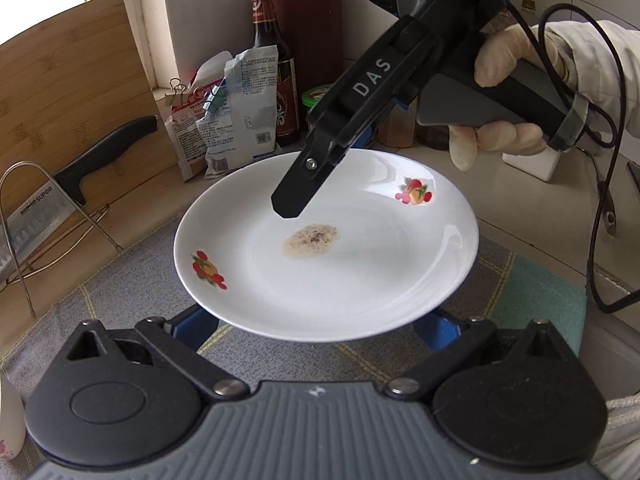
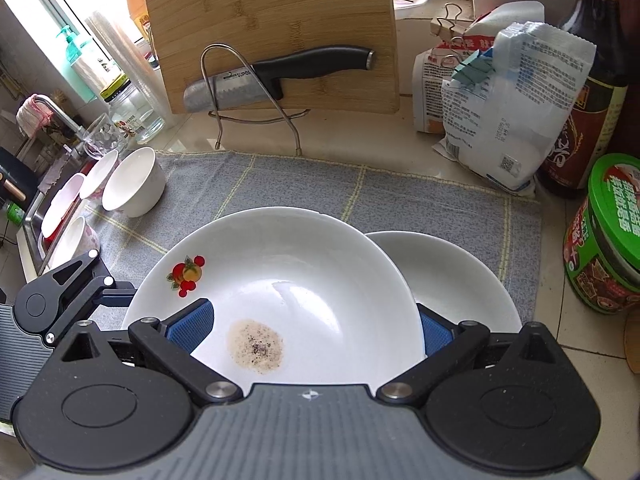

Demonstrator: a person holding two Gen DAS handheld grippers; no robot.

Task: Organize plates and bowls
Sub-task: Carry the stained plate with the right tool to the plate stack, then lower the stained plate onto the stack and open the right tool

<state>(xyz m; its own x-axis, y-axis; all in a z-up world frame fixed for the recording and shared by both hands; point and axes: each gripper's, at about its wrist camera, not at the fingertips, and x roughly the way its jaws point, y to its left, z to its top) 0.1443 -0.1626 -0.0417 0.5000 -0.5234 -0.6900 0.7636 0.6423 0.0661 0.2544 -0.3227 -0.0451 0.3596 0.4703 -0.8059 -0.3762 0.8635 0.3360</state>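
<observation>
Plate, white with red fruit decals and a speckled brownish smear near its middle, over the grey checked cloth on the tabletop. Partly overlapping a second white plate, seen past its edge in the right wrist view.

Left claw released, blue pads spread wide, tips hidden beneath the plate's near rim; cannot tell whether touching it.

Right claw also spread wide, straddling the same plate: one blue pad above the inner surface beside the smear, the other past the rim and lower. Cannot tell whether pressing on the plate. Seen from the left wrist, right claw slanting down from upper right, black finger tip over the plate's centre, handle in a gloved hand with a cable looping off it.

Left claw visible at the plate's left rim in the right wrist view.

White bowls grouped at the cloth's far left corner, well apart from the plates, next to the sink edge.

Behind the cloth: bamboo cutting board upright, kitchen knife propped on a wire rack in front of it. To the right, clipped paper bags, dark sauce bottle, green-lidded tub.
</observation>
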